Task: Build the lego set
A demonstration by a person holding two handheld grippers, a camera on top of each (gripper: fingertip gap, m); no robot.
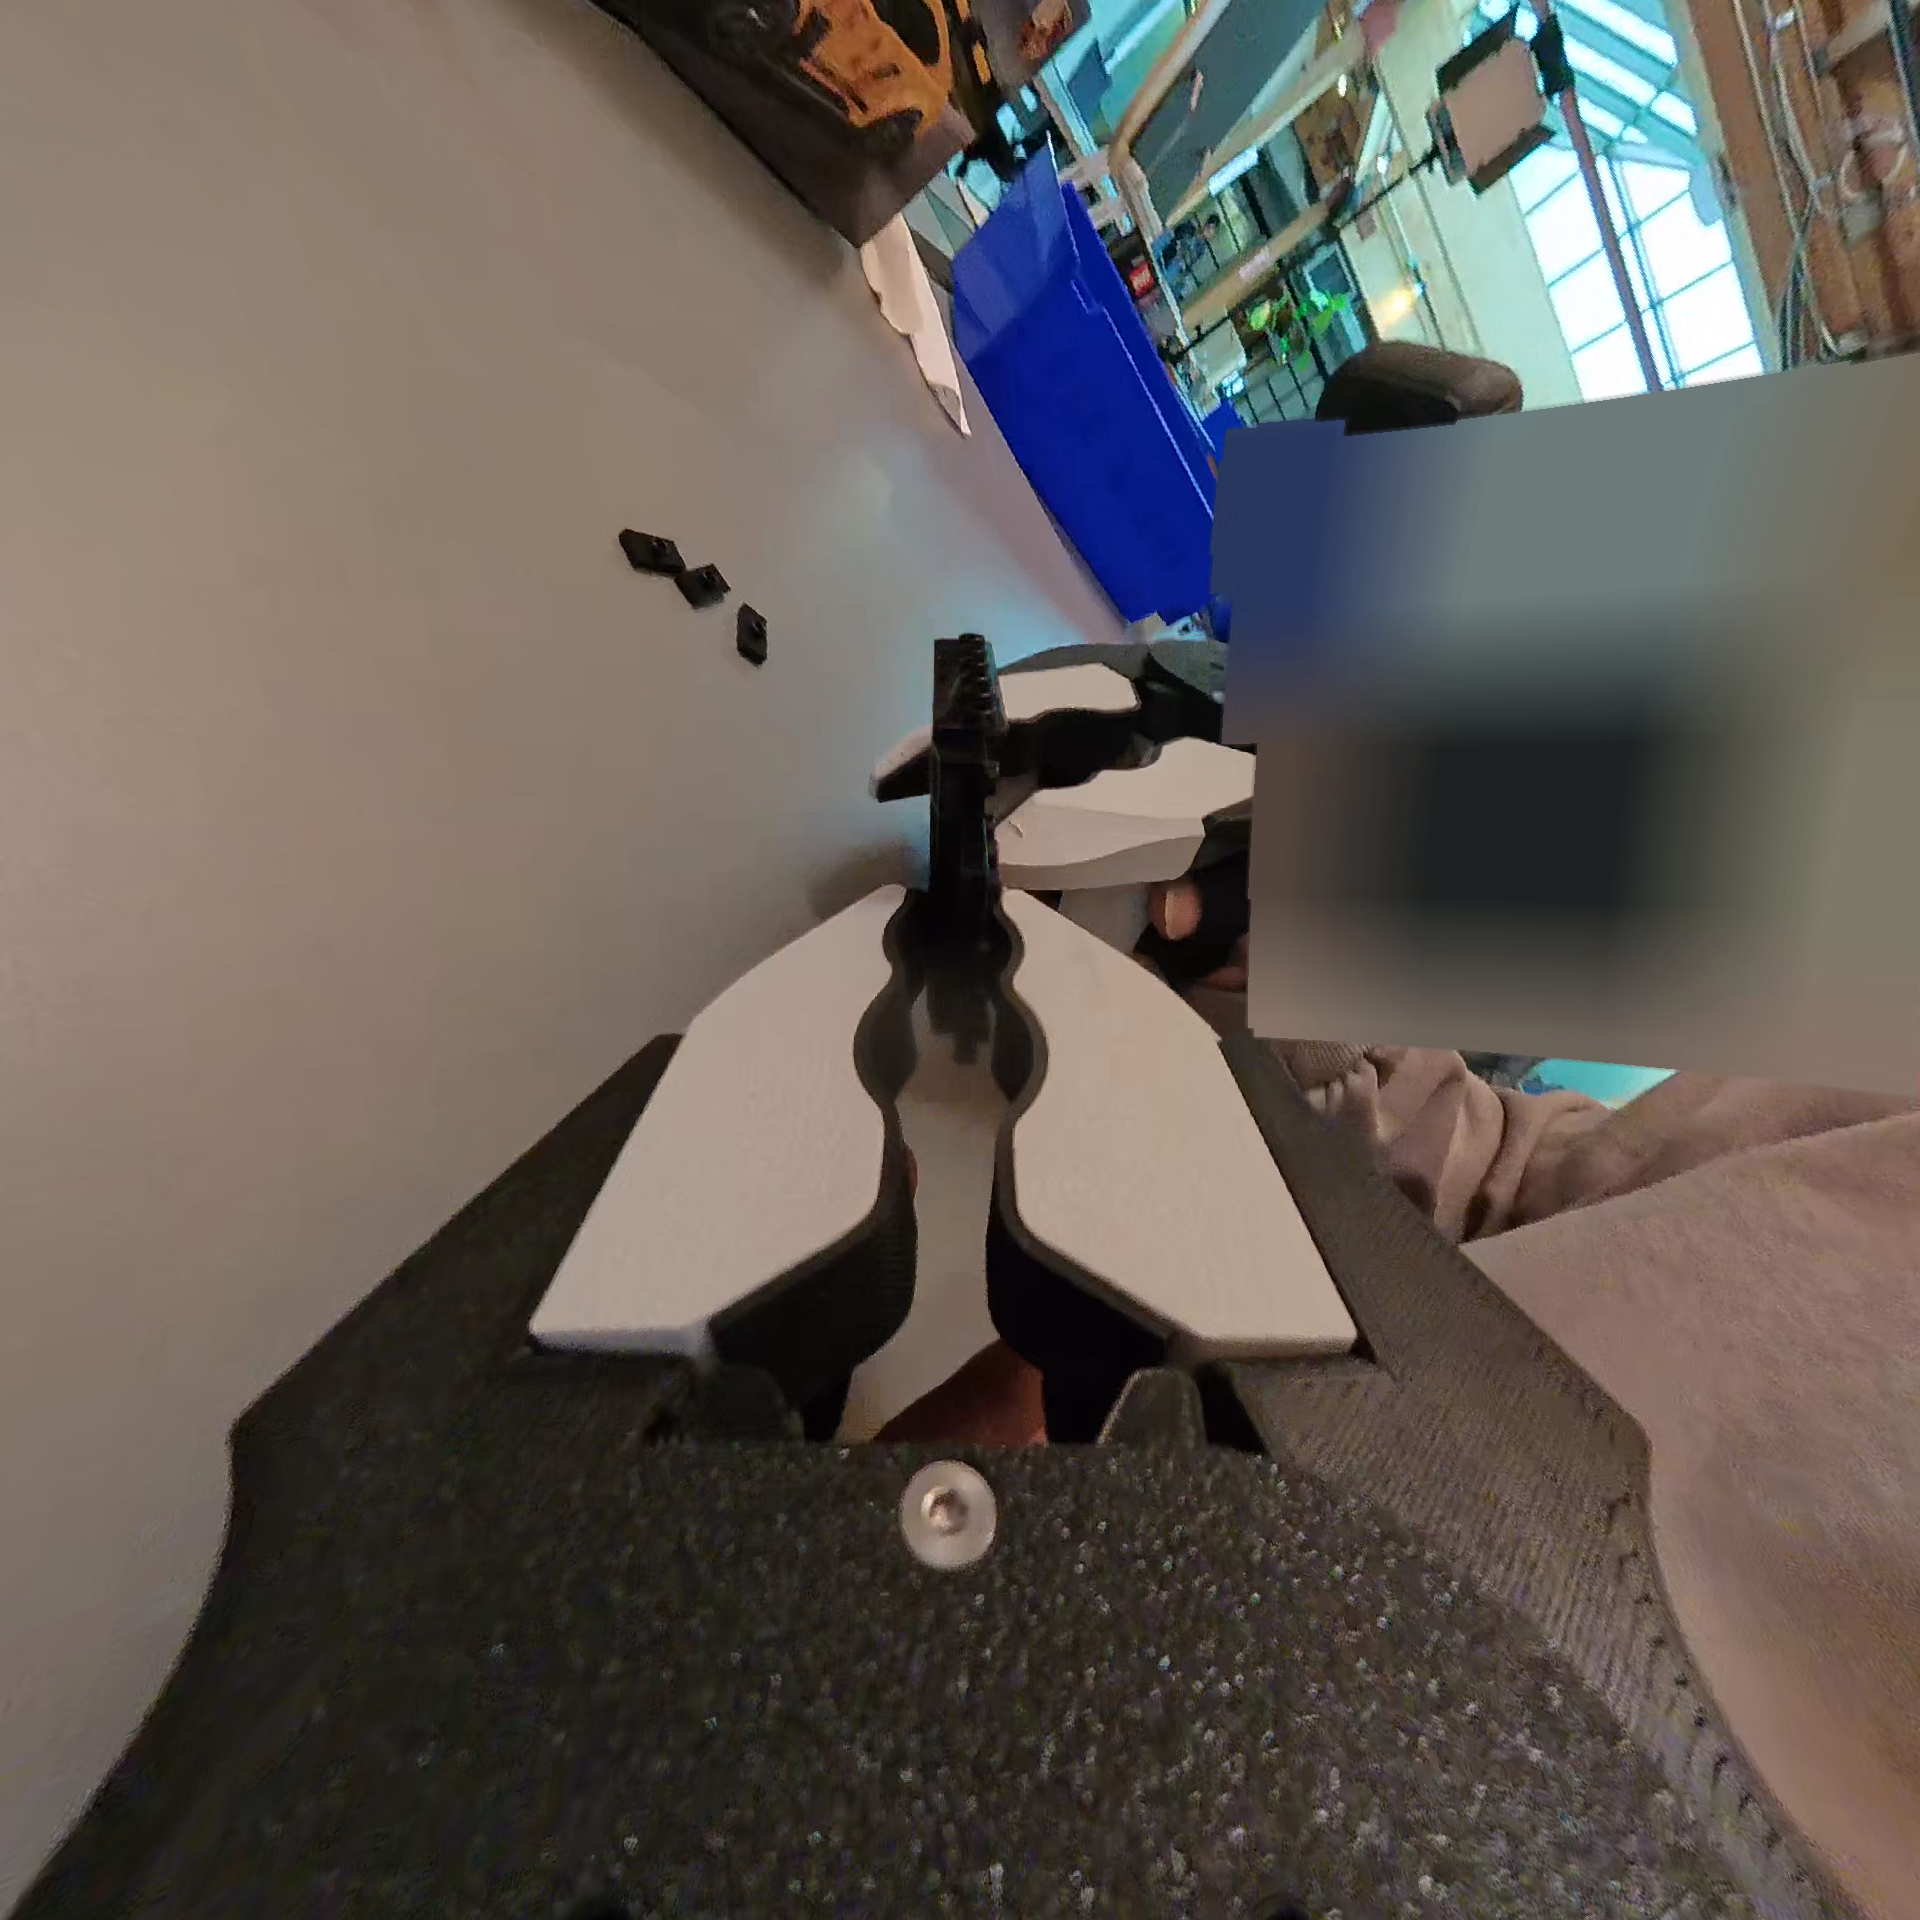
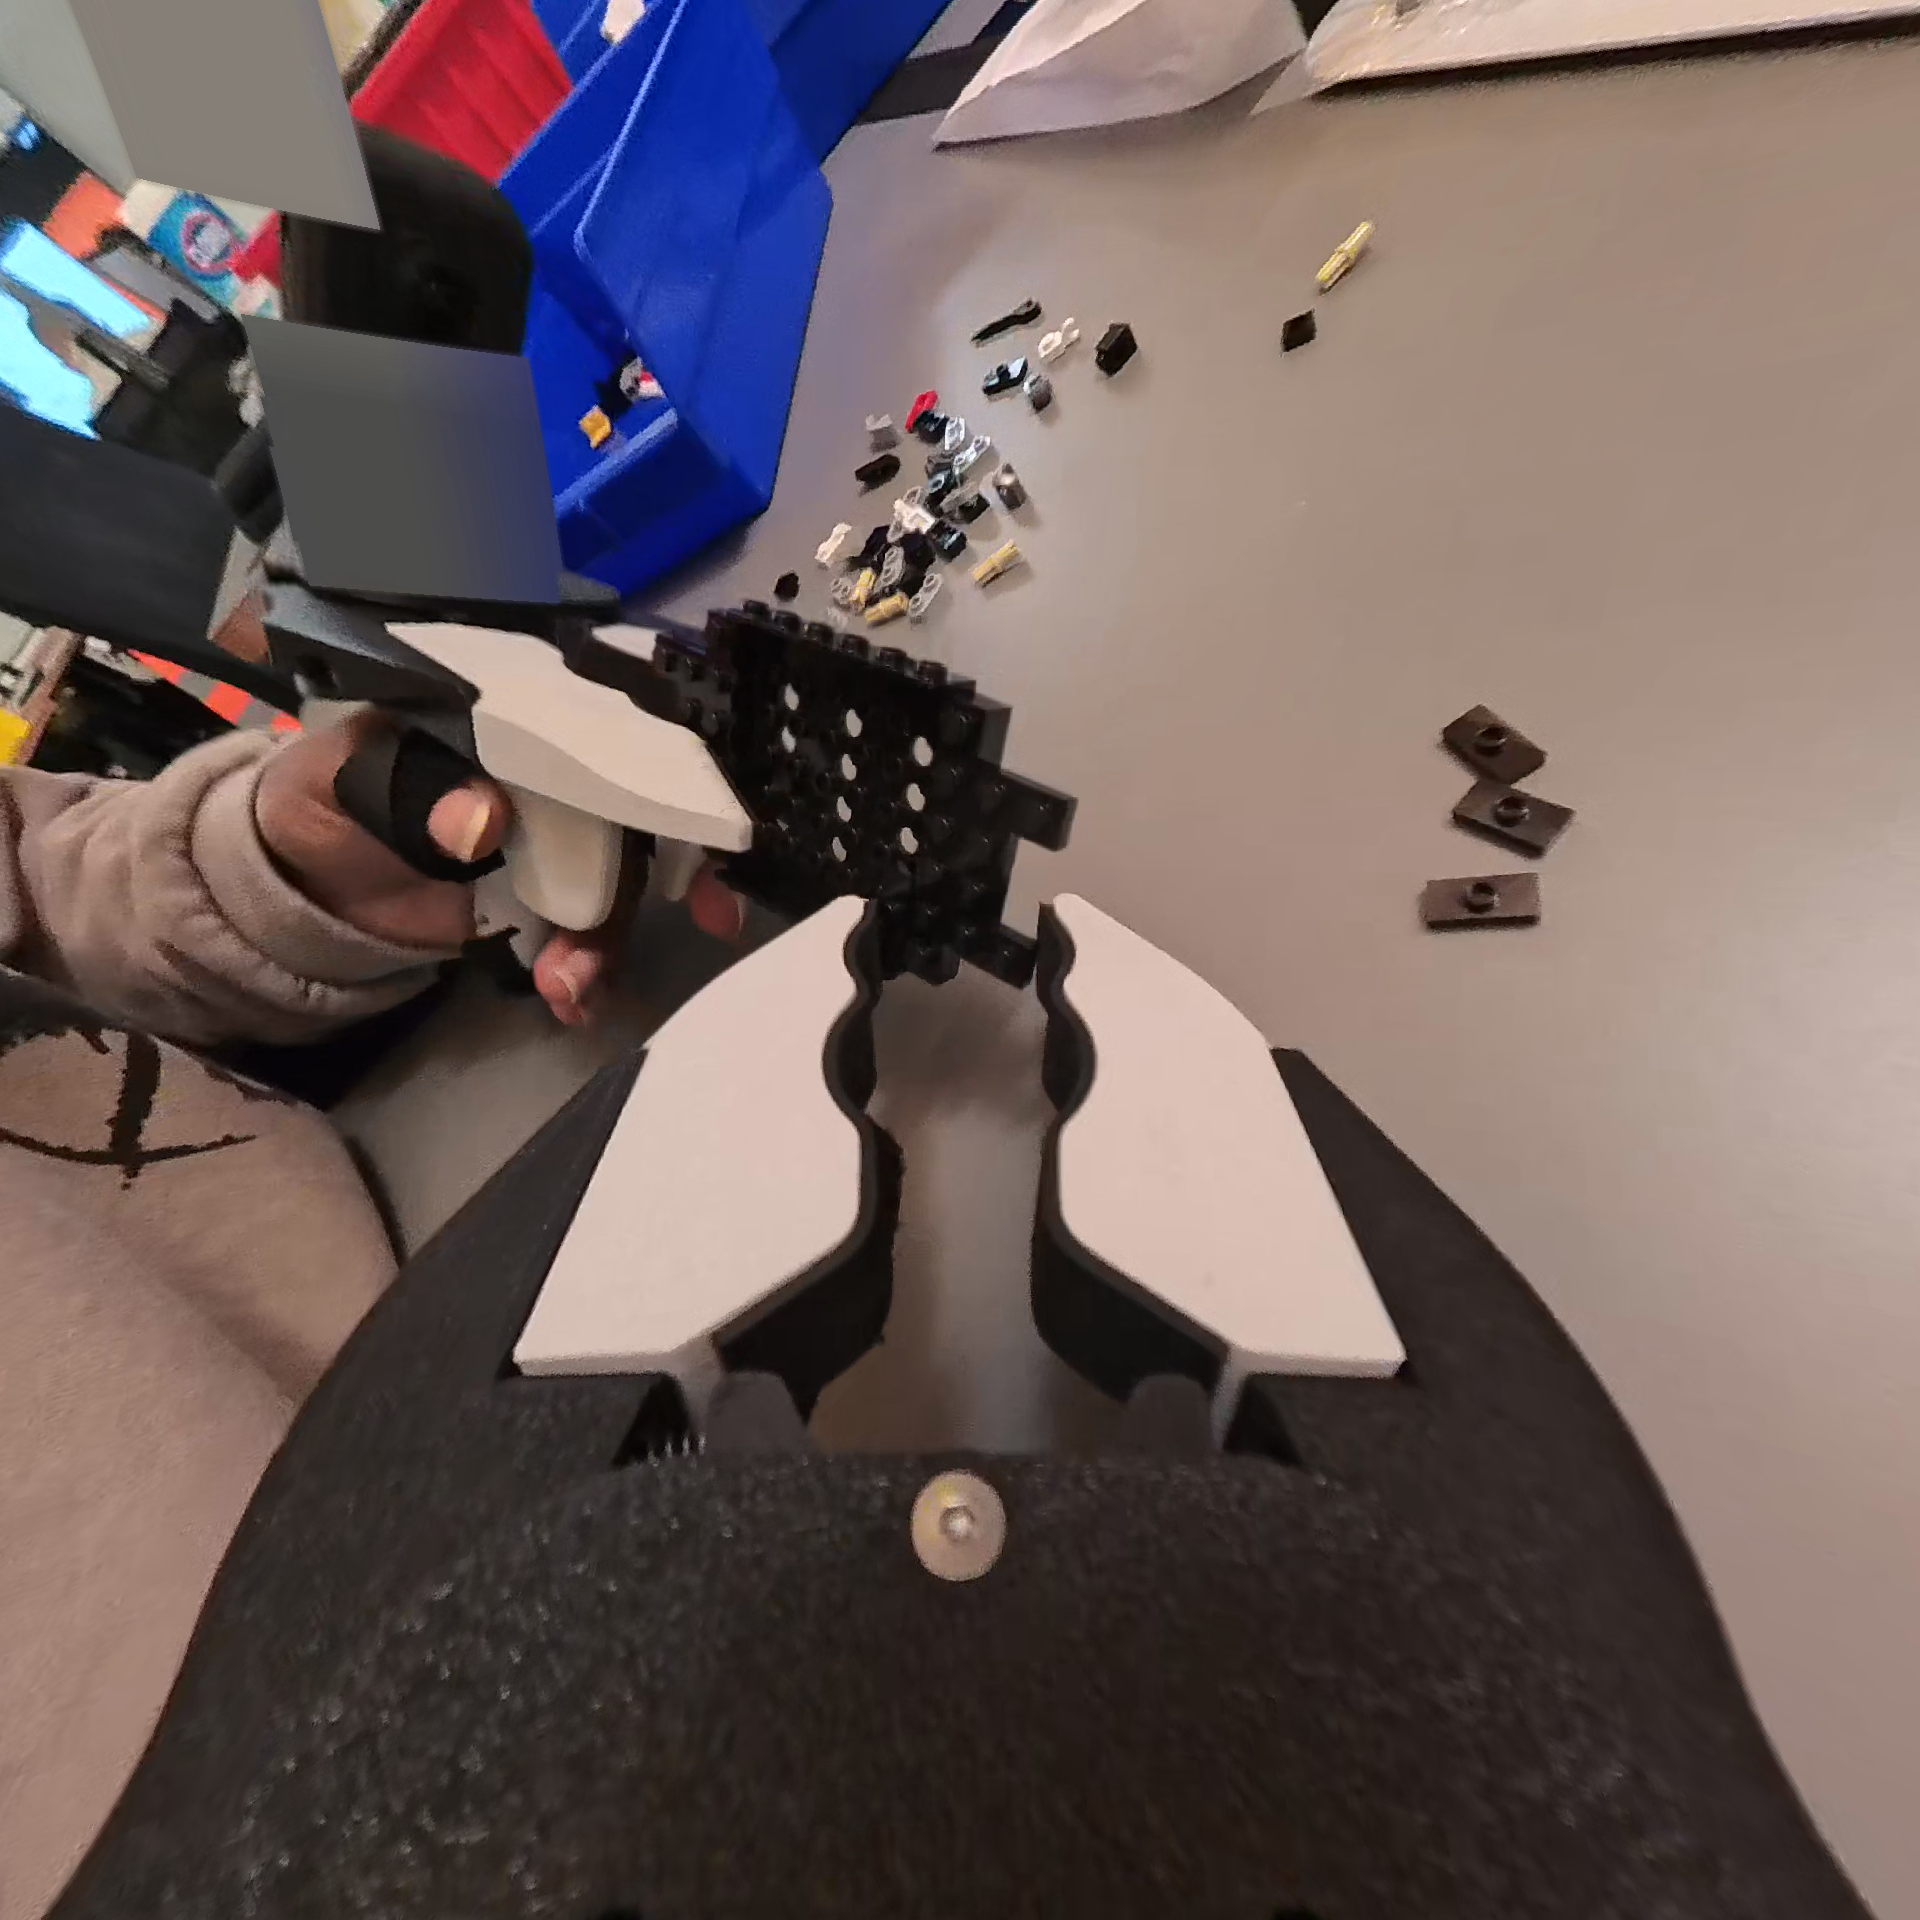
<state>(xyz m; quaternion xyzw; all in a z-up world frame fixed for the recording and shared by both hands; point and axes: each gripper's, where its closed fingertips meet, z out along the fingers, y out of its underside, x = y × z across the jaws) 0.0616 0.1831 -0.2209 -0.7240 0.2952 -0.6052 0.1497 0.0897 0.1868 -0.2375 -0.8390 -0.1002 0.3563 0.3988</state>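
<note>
The left gripper [image 1: 951,914] has its fingers [image 1: 790,1039] pinching the edge of the black lego assembly [image 2: 862,769], a flat plate pierced with holes, and holds it in the air over the bench [image 2: 1455,1143]. The right gripper [image 2: 951,914] has its fingers [image 2: 727,1049] spread, one on either side of the assembly's lower corner; whether they touch it I cannot tell.

Beyond the assembly lies a loose heap of small parts [image 2: 925,509], with three flat black plates [image 2: 1496,821] off to its right and blue bins [image 2: 675,312] to its left.

The left grip looks to be on one thin edge only. If the right fingers close off-centre or push sideways, the assembly could twist in that pinch, slip out, or shed loosely seated bricks onto the bench.
</note>
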